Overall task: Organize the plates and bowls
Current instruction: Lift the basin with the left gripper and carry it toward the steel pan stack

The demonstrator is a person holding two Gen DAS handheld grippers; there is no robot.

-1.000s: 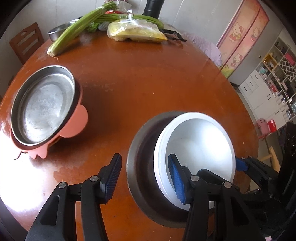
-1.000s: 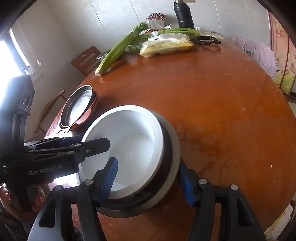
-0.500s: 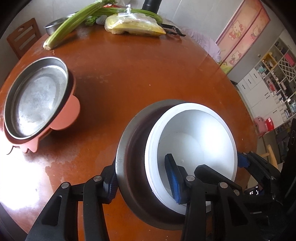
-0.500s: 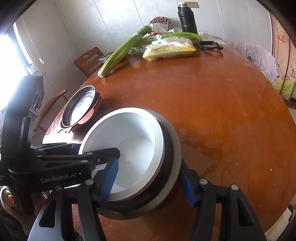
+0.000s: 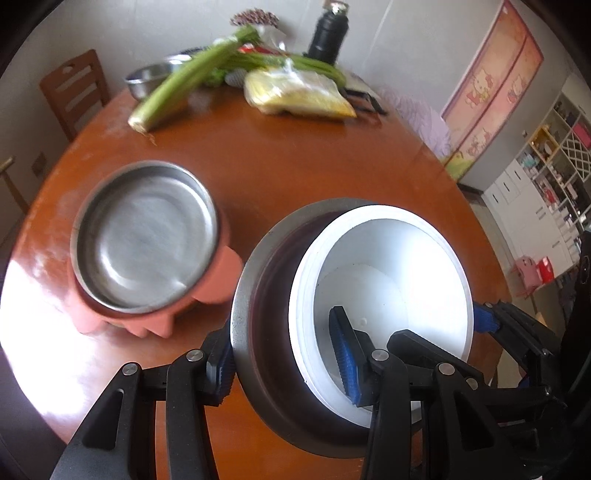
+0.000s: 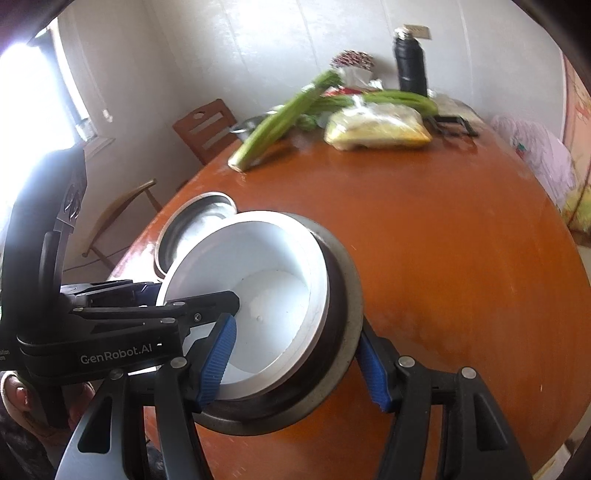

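A white bowl (image 5: 388, 280) sits nested inside a larger steel bowl (image 5: 251, 295), and the pair hangs tilted above the round wooden table (image 5: 295, 166). My left gripper (image 5: 280, 343) is shut on their near wall, one pad outside the steel rim and one inside the white bowl. My right gripper (image 6: 295, 354) is shut on the opposite wall the same way, across the white bowl (image 6: 258, 280) and steel bowl (image 6: 347, 295). Each gripper shows in the other's view: right gripper (image 5: 491, 321), left gripper (image 6: 188, 295). A steel dish in a pink holder (image 5: 144, 236) rests on the table just left of the bowls.
At the table's far side lie celery stalks (image 5: 184, 88), a yellow bag (image 5: 299, 96), a black flask (image 5: 328, 33) and a small steel bowl (image 5: 147, 77). A wooden chair (image 5: 74, 92) stands beyond the left edge. A hand (image 6: 18, 395) holds the left gripper.
My left gripper's outer finger closed onto the steel bowl's rim. Both grippers then lifted the nested bowls off the table, tilted, closer to the steel dish.
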